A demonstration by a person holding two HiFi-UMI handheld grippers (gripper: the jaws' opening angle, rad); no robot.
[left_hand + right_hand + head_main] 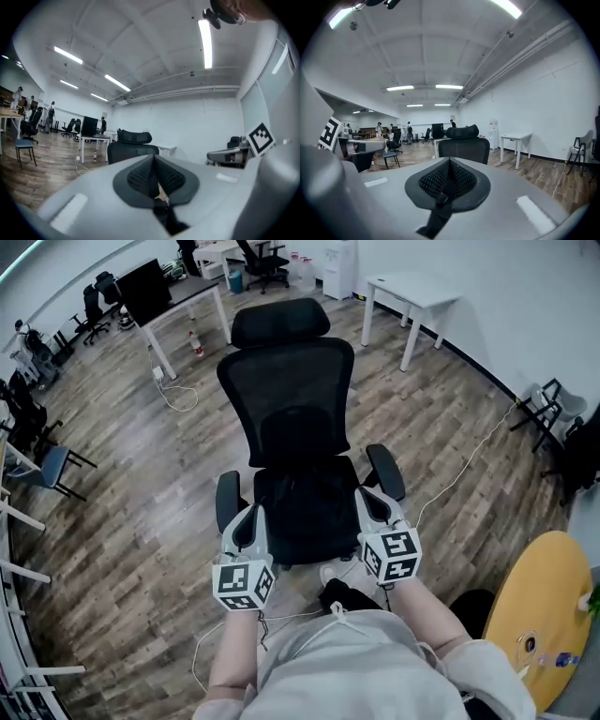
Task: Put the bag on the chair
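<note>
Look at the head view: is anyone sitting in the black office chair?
No, the office chair shows its backrest and seat plainly, with nobody in it.

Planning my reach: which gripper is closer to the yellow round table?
Right. The right gripper is beside the chair seat, with the yellow round table off to its right; the left gripper is farther, across the seat.

Floor [141,549]: wood planks, as I see them.
On it: office chair [300,427], white table [412,292], cable [469,457].
</note>
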